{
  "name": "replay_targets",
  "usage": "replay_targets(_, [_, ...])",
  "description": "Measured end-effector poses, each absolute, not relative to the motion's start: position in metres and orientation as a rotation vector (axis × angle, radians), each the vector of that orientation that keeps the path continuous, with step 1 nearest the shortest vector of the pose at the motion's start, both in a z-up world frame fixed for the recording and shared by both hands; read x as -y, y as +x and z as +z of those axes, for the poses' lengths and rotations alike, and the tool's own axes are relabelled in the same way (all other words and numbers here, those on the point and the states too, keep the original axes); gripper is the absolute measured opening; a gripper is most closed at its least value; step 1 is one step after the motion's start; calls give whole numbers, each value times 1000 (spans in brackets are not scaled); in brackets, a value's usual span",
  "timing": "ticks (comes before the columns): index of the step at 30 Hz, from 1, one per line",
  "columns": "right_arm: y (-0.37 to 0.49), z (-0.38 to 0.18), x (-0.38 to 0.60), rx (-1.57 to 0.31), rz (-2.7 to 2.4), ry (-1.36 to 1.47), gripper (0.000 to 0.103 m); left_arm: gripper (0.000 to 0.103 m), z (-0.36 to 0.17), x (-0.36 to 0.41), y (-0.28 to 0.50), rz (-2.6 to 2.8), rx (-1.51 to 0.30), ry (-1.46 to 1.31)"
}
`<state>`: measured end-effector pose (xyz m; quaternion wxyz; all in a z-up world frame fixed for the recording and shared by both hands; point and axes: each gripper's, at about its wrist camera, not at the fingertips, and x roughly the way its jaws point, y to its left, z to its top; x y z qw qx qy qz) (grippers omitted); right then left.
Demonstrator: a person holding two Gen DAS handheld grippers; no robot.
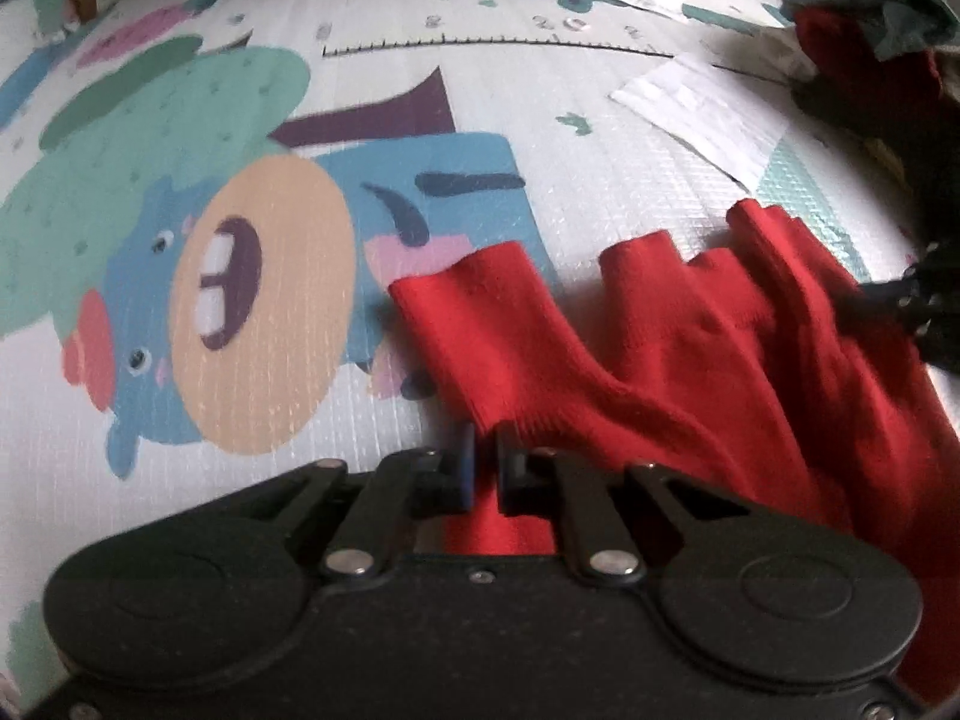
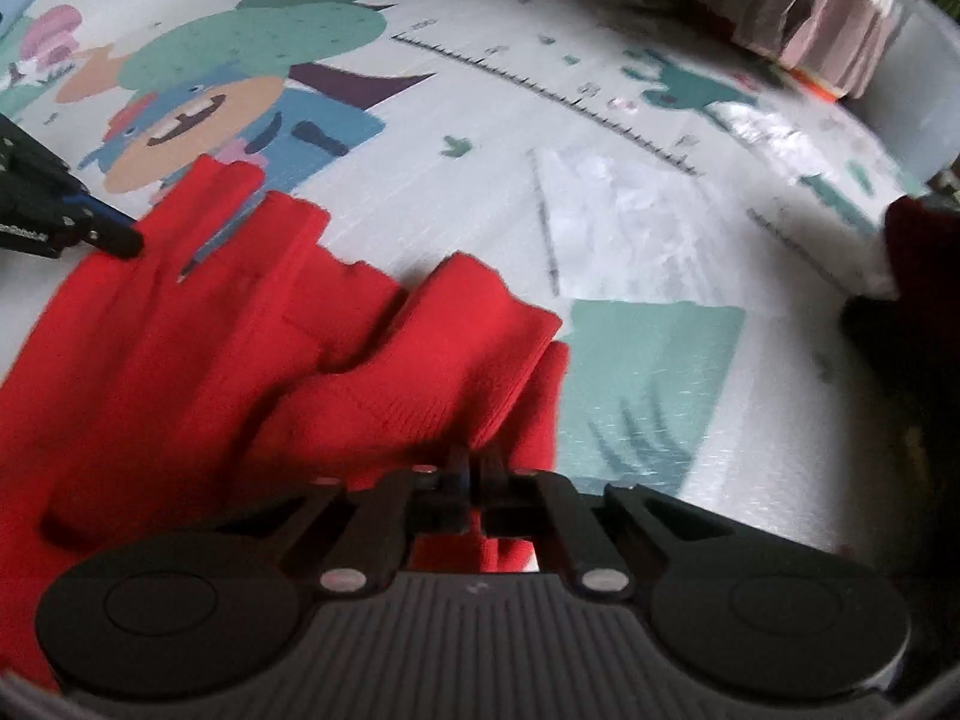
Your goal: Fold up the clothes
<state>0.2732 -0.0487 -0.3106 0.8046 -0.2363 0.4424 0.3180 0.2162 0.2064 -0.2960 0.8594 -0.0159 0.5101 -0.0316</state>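
Red knit garment (image 1: 648, 360) pinched by left gripper (image 1: 485, 450) and right gripper (image 2: 471, 468).

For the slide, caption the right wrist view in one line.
Right gripper shut on the edge of a bunched red garment on a cartoon play mat; left gripper at its far side.

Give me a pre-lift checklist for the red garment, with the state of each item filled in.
1. Left gripper shut on the red garment edge: ok.
2. Right gripper shut on the garment's other edge: ok.
3. Grip depth, enough cloth between the pads: cannot tell, the pinch points are partly hidden.
4. Garment lying flat between the grippers: not ok, it is bunched in ridges.
5. Play mat ahead free for the fold: ok, apart from a white sheet lying further off.
6. Clothes pile clear of the garment: ok.
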Motion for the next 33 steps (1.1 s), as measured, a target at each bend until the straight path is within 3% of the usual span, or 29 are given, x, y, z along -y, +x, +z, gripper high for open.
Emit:
replay_targets(8, [252, -267, 123, -922, 565, -404, 4, 6, -258, -248, 176, 28, -981, -75])
replay_targets(19, [225, -306, 231, -1070, 270, -286, 4, 6, -289, -339, 71, 339, -1073, -138])
replay_targets(33, [175, -335, 272, -1219, 128, -171, 4, 6, -299, -360, 39, 408, -1092, -177])
